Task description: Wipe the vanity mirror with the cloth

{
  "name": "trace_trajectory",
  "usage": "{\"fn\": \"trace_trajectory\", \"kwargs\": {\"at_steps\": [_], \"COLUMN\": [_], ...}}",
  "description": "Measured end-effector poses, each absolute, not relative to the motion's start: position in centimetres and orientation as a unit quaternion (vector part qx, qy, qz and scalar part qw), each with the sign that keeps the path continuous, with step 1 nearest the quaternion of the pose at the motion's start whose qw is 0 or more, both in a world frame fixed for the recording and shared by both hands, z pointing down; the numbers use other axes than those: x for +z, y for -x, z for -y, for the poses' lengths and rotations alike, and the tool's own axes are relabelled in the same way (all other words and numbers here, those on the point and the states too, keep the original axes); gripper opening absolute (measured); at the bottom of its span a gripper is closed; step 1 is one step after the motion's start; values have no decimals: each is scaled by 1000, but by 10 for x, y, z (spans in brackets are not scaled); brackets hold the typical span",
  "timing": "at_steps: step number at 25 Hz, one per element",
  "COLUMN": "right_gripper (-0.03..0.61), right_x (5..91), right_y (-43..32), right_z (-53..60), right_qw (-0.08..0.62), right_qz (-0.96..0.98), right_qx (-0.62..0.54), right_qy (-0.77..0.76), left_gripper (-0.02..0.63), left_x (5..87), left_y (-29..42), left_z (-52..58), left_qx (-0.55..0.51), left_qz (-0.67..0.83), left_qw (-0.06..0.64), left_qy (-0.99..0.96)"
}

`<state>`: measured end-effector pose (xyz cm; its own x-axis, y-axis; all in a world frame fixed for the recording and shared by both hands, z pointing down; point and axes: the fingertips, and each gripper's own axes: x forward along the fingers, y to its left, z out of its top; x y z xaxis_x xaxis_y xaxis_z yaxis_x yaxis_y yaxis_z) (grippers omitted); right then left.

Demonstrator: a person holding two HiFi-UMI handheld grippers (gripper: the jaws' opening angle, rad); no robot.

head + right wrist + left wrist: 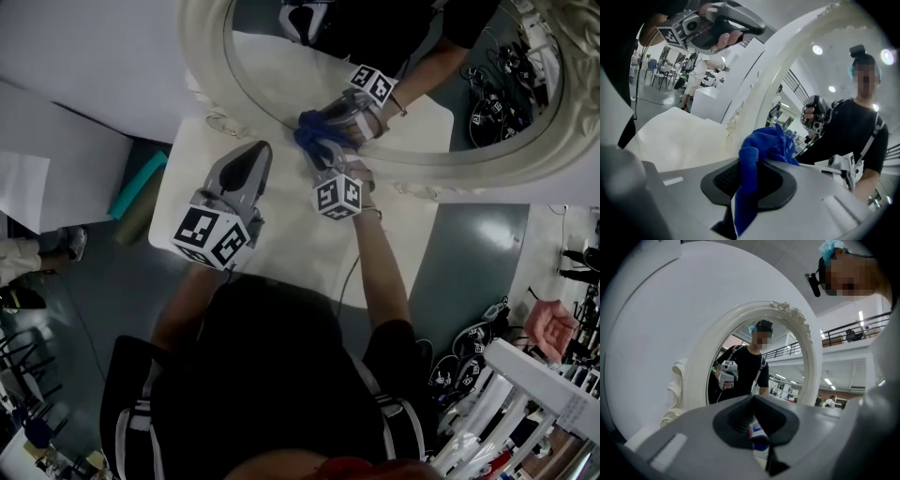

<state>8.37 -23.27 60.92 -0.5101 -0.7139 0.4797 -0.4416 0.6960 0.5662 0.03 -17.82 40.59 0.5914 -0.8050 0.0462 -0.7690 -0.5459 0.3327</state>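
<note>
Blue cloth (764, 140) in right hand-held gripper (326, 159) by mirror frame (450, 173)

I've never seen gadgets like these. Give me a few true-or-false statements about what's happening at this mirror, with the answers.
1. The cloth is blue. True.
2. The left gripper holds the cloth. False: the cloth is clamped in the right gripper, and the left one's jaws are together.
3. The mirror is square with a black surround. False: it is oval, with a white ornate surround.
4. The mirror stands on a pale table. True.
5. The mirror reflects the person holding a gripper. True.
</note>
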Motion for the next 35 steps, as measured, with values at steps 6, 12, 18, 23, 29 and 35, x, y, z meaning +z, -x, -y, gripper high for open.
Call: {"fn": "trace_trajectory", "kwargs": {"at_steps": [6,12,18,23,29,35], "right_gripper": [75,75,77,77,78,78], "right_x": [625,629,629,627,619,585], "right_y": [-85,-83,-85,-86,-75,-72], "right_z": [232,232,228,218,183,155], "right_qw": [373,368,360,351,291,114], "right_qz": [859,883,895,897,914,908], "right_qx": [-139,-56,17,58,110,238], "right_qy": [-322,-286,-264,-261,-263,-327], "left_gripper": [11,11,11,11,11,11], "left_x": [407,415,415,412,413,416], "left_y": [4,7,4,2,3,3], "left_z": [176,174,166,161,157,149], "left_qx": [-56,-54,-52,-55,-55,-54], "left_qz": [451,447,431,418,406,398], "left_qw": [164,180,185,186,185,194], "left_qy": [-875,-875,-881,-887,-893,-895]}}
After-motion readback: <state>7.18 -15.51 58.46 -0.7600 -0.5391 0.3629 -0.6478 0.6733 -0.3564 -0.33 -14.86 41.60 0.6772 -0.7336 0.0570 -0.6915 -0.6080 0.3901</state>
